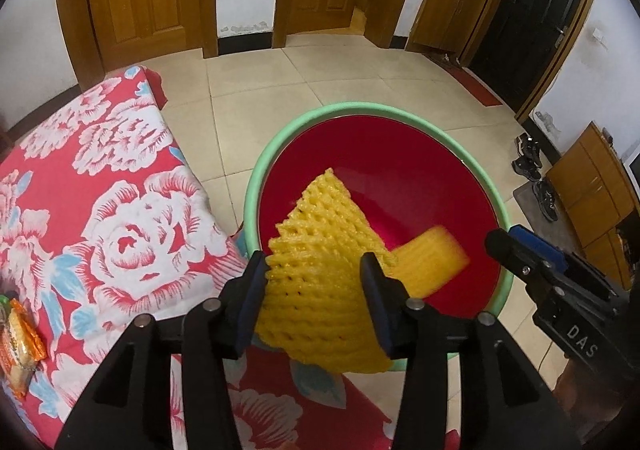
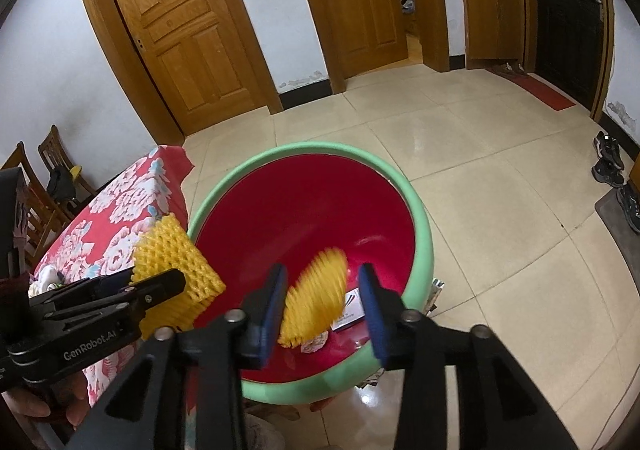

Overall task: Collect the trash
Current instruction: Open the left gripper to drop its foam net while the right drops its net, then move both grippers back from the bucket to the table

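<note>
My left gripper (image 1: 314, 270) stands parted around a yellow foam net (image 1: 320, 250), soft lattice mesh. My right gripper (image 2: 322, 290) gapes; a second, blurred net (image 2: 316, 298) hangs between its pads above the round green-rimmed red bin (image 2: 424, 234). Beyond, glossy tiles (image 2: 480, 154).

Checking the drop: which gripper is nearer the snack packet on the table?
Left. The left gripper sits at the table's edge by the bin, the same side as the snack packet. The right gripper is over the bin, farther off.
</note>
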The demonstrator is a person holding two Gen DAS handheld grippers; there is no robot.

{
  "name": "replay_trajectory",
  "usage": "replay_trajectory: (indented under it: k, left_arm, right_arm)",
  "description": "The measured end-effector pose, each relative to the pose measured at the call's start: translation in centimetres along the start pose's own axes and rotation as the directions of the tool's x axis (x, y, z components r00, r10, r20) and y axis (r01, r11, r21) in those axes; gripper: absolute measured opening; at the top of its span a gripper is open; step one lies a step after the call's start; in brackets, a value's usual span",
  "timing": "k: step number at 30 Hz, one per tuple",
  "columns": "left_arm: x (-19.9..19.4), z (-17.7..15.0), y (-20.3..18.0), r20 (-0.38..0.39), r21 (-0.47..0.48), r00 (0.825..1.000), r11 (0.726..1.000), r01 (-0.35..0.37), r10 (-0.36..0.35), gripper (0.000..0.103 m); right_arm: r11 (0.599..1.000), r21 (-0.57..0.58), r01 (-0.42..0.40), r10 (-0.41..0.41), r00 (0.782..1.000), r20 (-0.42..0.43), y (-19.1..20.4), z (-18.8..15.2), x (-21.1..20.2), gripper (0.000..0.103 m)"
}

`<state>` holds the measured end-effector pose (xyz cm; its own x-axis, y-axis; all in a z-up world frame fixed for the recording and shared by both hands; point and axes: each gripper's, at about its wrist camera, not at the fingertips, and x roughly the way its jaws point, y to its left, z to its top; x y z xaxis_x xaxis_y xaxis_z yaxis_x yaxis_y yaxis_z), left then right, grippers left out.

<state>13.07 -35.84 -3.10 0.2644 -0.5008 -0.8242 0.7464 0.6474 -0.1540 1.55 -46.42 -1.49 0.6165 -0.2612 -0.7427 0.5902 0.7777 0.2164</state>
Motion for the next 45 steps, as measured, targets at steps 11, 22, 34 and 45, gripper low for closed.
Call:
replay_trajectory:
  k: [11, 22, 34, 45]
  left_arm:
    - [-2.4, 0.5, 0.7, 0.087, -0.015, 0.996, 0.999, 0.035, -0.034, 0.065]
    - [-4.4, 0.8, 1.2, 0.116, -0.021, 0.993, 0.999, 0.029, -0.027, 0.065]
    - [-9.4, -1.8, 4.9, 0.137, -0.097, 0.988, 0.994, -0.056, 0.069, 0.065]
    - [-14.0, -6.3, 11.1, 0.128, -0.238, 0.969, 0.955, -0.175, 0.209, 0.065]
  right_arm:
    - [1.000, 0.014, -0.013, 0.013, 0.999, 0.031, 0.2, 0.2, -1.1, 0.057]
    - [1.000, 0.006, -0.024, 0.024, 0.999, 0.049, 1.3, 0.4, -2.1, 0.058]
    - [0.992, -0.045, -0.118, 0.121, 0.990, 0.066, 4.8, 0.0, -4.7, 0.058]
    - [0.972, -0.120, -0.204, 0.209, 0.977, 0.036, 9.7, -1.2, -5.4, 0.058]
